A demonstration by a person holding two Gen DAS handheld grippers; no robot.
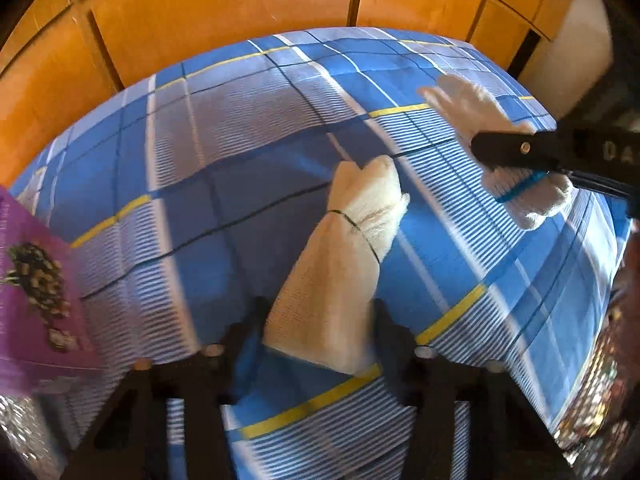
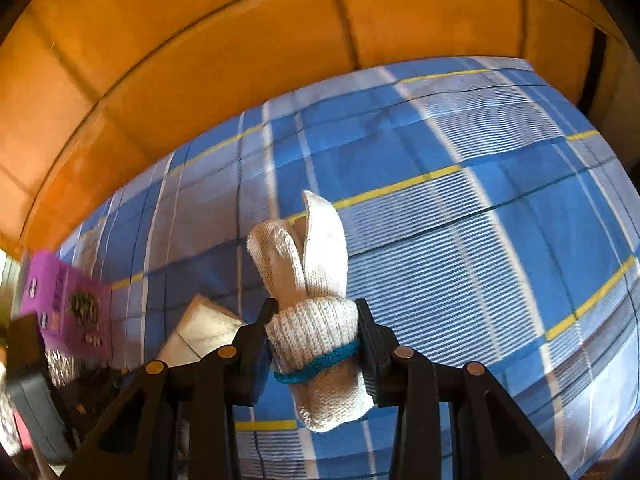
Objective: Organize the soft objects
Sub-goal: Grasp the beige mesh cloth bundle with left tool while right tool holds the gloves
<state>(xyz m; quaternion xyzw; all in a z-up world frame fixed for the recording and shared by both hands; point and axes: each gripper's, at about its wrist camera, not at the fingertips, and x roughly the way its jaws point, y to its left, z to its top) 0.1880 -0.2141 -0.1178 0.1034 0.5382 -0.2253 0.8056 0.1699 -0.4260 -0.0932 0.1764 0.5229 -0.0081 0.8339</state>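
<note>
Here, nearest the left wrist camera, the left gripper has its two black fingers set either side of a cream knitted glove that lies on a blue checked bedsheet. The glove's wide end sits between the fingers, and its bunched end, crossed by a thin dark thread, points away from the camera. The fingers seem to rest against the glove's sides, though blur hides whether they really press it. To the left lies the corner of a purple printed box. Farther off and to the right, a white knitted glove with a blue cuff band is carried by the right gripper, seen here from the side.

In the right wrist view, the right gripper is clenched on that white glove: both fingers squeeze its ribbed cuff just above the blue band, and the glove's digits stand up beyond the grip, above the bedsheet. Down to the left, the cream glove and the purple box show. Beyond the bed stand orange wooden panels.
</note>
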